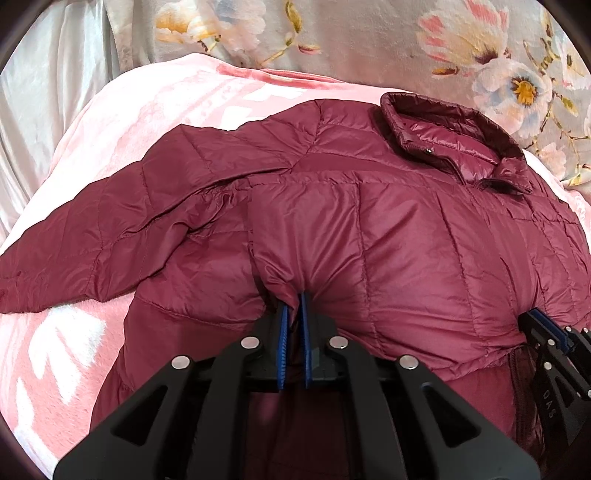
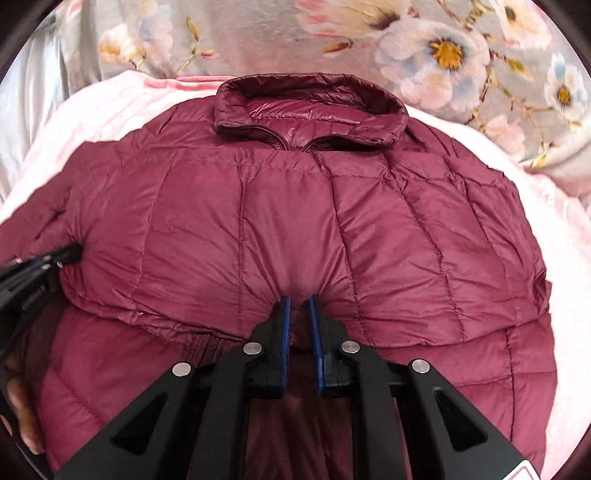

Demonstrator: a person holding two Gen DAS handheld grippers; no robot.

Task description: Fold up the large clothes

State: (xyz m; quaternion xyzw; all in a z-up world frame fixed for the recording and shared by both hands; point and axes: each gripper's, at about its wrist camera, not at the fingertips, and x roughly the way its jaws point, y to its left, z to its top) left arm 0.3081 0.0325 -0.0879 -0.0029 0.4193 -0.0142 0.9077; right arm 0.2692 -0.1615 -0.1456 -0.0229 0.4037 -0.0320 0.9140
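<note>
Left gripper (image 1: 293,301) sits at about six o'clock in its own view, its two blue pads (image 1: 282,332) drawn nearly together and pinching a bunched ridge of the maroon puffer jacket (image 1: 406,240) where the folded edge of the front panel rises. The cloth is plainly caught between the jaws and puckers toward them.

From nine o'clock in that view one sleeve (image 1: 92,236) runs out flat across the pink blanket (image 1: 74,350), its cuff end near the frame's left edge. The jacket lies front up on the blanket, and its stand-up collar (image 1: 443,129) lies at about one o'clock, partly unzipped, with the shiny lining showing inside. Behind the collar, from eleven to two o'clock, hangs grey floral fabric (image 1: 332,33) with pale pink and white blossoms.

At four o'clock in the left view the right gripper (image 1: 532,325) appears from the side, its tips against the jacket's edge. In its own view the right gripper (image 2: 299,301) is at six o'clock, its blue pads set slightly wider apart than the left pair, with a fold of jacket (image 2: 332,221) fabric rising in the narrow gap; whether the pads press on that fold I cannot tell. The collar is at twelve o'clock there, and the left gripper (image 2: 72,253) comes in at nine o'clock, with fingers of the person's hand (image 2: 22,413) at about eight o'clock.
</note>
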